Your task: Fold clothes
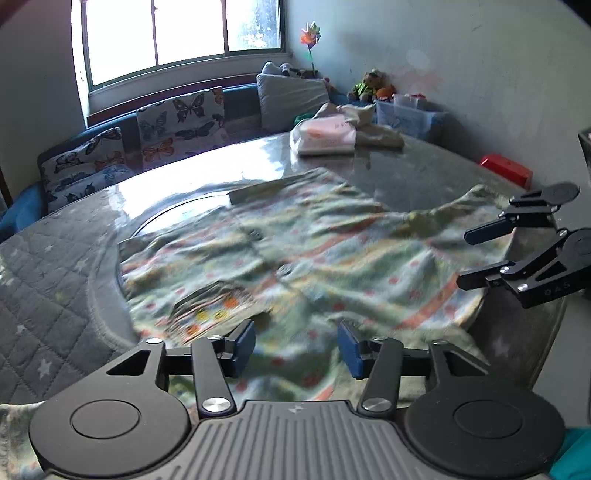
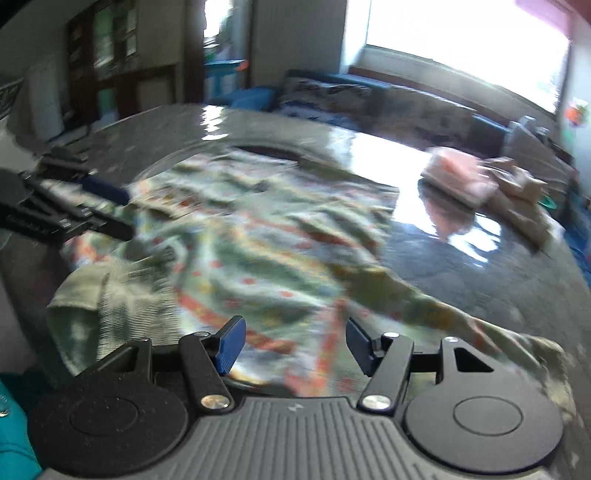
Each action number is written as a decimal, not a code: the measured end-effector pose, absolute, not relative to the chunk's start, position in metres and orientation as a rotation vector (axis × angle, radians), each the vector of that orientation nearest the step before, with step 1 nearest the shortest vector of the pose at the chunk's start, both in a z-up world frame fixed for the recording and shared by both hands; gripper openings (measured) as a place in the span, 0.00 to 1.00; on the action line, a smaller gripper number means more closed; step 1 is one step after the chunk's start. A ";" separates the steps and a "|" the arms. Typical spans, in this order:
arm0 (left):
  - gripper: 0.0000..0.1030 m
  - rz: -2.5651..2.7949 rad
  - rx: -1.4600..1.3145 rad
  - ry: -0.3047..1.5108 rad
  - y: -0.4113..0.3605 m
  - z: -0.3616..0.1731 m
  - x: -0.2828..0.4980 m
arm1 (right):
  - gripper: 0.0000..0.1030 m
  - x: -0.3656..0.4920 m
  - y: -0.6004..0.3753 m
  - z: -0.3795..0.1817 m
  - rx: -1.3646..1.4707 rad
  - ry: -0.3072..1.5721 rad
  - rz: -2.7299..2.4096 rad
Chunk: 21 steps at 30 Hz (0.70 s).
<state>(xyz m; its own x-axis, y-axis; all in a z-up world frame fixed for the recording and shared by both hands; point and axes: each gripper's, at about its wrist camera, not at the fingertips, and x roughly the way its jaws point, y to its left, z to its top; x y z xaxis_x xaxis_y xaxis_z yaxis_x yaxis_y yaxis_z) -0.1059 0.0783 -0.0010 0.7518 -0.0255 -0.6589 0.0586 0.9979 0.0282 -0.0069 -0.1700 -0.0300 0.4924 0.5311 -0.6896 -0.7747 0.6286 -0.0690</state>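
Both tongs wide, holding nothing: left tongs [image 1: 296,349], right tongs [image 2: 293,347]. Patterned garment [image 1: 295,243] spread flat mid-table [image 1: 406,173]; folded pile [image 1: 325,134] at 1 o'clock. No legible writing.

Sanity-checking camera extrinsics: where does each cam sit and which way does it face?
Left wrist: on the left gripper, looking forward across the patterned garment toward the window and butterfly cushions; own open fingers at bottom, right gripper at the right edge.
Right wrist: on the right gripper, looking across the same garment toward a bright window; own open fingers at bottom, left gripper at the left edge.
Shared: garment, glossy table, folded pink pile, each other's gripper.
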 end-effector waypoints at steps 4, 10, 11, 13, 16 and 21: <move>0.61 -0.071 0.039 0.712 0.062 0.000 -0.096 | 0.60 0.009 -0.202 -0.030 -0.316 0.678 0.680; 0.68 -0.117 0.033 0.707 0.035 0.001 -0.082 | 0.60 0.035 -0.251 -0.037 -0.217 0.693 0.481; 0.68 -0.128 0.038 0.708 0.030 0.001 -0.080 | 0.60 0.038 -0.257 -0.038 -0.206 0.694 0.456; 0.70 -0.144 0.049 0.711 0.021 0.000 -0.076 | 0.59 0.045 -0.270 -0.040 -0.186 0.695 0.405; 0.71 -0.155 0.060 0.726 0.011 -0.001 -0.068 | 0.59 0.056 -0.290 -0.043 -0.155 0.697 0.329; 0.75 -0.154 0.064 0.756 0.002 -0.003 -0.058 | 0.59 0.068 -0.313 -0.049 -0.117 0.707 0.246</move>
<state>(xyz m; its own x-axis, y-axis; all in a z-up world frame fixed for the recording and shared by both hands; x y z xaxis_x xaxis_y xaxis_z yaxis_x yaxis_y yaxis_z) -0.0576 0.0016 -0.0031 0.7171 -0.1165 -0.6871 0.1622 0.9868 0.0019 0.0682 -0.3126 -0.0494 0.7328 0.1841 -0.6550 -0.2630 0.9645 -0.0232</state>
